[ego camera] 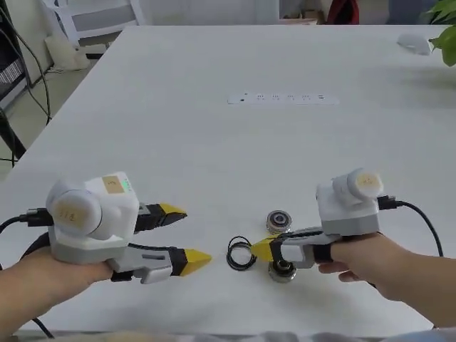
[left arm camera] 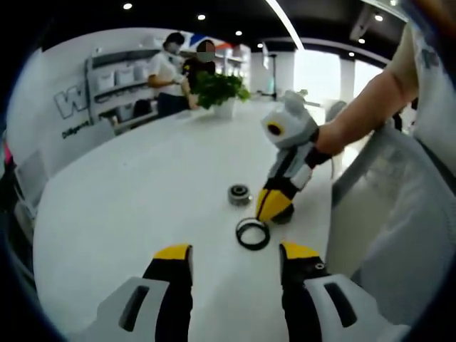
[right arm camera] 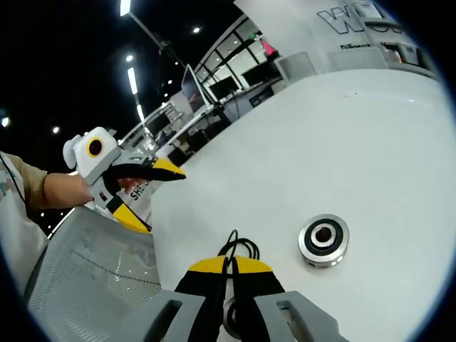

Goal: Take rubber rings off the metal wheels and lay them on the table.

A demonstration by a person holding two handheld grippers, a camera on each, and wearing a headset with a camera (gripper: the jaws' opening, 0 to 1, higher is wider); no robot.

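Black rubber rings (ego camera: pixel 240 255) lie as overlapping loops on the white table (ego camera: pixel 214 142), seen too in the left gripper view (left arm camera: pixel 252 234) and the right gripper view (right arm camera: pixel 239 247). My right gripper (ego camera: pixel 260 249) (right arm camera: pixel 228 266) is shut, its yellow tips at the loops' right edge, and a black strand runs into the seam between them. One metal wheel (ego camera: pixel 283 270) sits under that gripper's body. A second bare wheel (ego camera: pixel 278 219) (left arm camera: pixel 239 193) (right arm camera: pixel 324 240) stands just beyond. My left gripper (ego camera: pixel 184 234) (left arm camera: pixel 236 253) is open with nothing in it, left of the rings and pointing at them.
A white power strip (ego camera: pixel 281 98) lies mid-table farther back. A potted plant (ego camera: pixel 447 35) (left arm camera: pixel 219 89) and a small white object (ego camera: pixel 414 44) stand at the far right. The table's near edge runs just under my hands. People stand past the table's far end.
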